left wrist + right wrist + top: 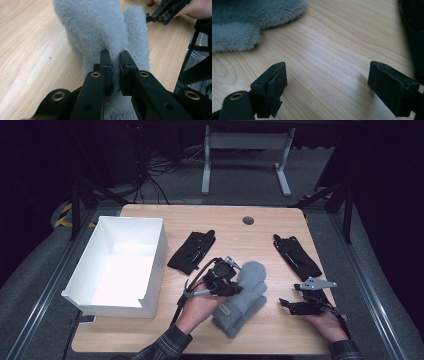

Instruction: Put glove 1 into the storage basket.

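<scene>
We see the left gripper (pixel 114 58) pinching fuzzy grey mittens (pixel 100 27) on the wood-grain desk (pixel 332 50); right gripper (pixel 327 75) gapes empty.

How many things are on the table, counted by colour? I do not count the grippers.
Grey: 1, the fluffy mitten, pinched by the left gripper
Black: 2, one glove beside the box and one glove at the right
White: 1, the open box
Total: 4
</scene>
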Available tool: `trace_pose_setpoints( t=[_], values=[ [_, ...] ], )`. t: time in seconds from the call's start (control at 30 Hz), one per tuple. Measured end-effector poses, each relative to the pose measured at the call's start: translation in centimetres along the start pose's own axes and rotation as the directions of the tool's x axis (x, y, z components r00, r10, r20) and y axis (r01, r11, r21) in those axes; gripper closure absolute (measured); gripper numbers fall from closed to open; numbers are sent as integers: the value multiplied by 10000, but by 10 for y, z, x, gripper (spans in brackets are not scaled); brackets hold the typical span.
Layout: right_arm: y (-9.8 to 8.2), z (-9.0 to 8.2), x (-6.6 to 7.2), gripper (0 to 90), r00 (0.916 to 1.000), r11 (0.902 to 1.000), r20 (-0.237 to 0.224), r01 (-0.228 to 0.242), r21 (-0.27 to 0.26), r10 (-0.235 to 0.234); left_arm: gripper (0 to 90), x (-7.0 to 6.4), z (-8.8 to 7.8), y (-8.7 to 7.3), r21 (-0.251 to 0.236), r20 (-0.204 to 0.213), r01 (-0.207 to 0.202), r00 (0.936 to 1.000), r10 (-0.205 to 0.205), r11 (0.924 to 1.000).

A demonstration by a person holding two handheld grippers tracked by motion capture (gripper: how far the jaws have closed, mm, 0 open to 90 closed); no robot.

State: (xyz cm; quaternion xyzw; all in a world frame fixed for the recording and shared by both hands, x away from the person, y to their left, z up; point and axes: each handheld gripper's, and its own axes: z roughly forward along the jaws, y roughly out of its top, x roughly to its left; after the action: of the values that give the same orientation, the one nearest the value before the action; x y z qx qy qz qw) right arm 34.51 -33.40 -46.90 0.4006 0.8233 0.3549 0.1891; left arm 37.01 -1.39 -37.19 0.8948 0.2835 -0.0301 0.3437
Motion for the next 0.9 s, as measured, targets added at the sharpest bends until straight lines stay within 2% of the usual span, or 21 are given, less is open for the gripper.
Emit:
trace_pose_setpoints(
  t=[0.17, 0.33, 0.5, 0.6, 0.63, 0.67, 0.7, 0.77, 0.83, 0.87, 0.9],
  values=[
    [0, 0, 0, 161, 10000, 10000, -2, 1, -1, -1, 841, -1, 17, -1, 263, 20, 38, 10000, -39, 9996],
    [0, 0, 0, 161, 10000, 10000, -10, -1, -8, 1, 841, 1, 30, -4, 571, -156, 70, 9999, -61, 9983],
    [0, 0, 0, 161, 10000, 10000, -1, -1, -1, 1, 824, 0, 36, -7, 575, -183, -60, 9998, 70, 9983],
    [0, 0, 0, 161, 10000, 10000, 0, 2, -2, -2, 739, 1, 35, -7, 468, -203, -234, 9995, 244, 9986],
    [0, 0, 0, 161, 10000, 10000, -1, 2, -9, -2, 682, 1, 31, -6, 149, -188, -373, 9991, 375, 9992],
    [0, 0, 0, 161, 10000, 10000, -1, 2, -9, -2, 637, 1, 31, -6, 149, -188, -373, 9991, 375, 9992],
    [0, 0, 0, 161, 10000, 10000, 0, 1, -3, -1, 637, 2, 28, -7, -27, -187, -430, 9989, 430, 9991],
    [0, 0, 0, 161, 10000, 10000, 8, 5, -1, -5, 552, 4, 24, -7, -338, -186, -487, 9987, 481, 9982],
    [0, 0, 0, 166, 10000, 10000, -2, 9, -9, -9, 507, 8, 19, -8, -518, -225, -560, 9982, 549, 9971],
    [0, 0, 0, 178, 10000, 10000, -29, 14, -23, -14, 501, 10, 16, -8, -552, -282, -565, 9981, 550, 9969],
    [1, -1, 0, 238, 10000, 10000, -53, 46, 9, -46, 497, 12, 14, -8, -598, -346, -579, 9978, 559, 9965]
  ],
)
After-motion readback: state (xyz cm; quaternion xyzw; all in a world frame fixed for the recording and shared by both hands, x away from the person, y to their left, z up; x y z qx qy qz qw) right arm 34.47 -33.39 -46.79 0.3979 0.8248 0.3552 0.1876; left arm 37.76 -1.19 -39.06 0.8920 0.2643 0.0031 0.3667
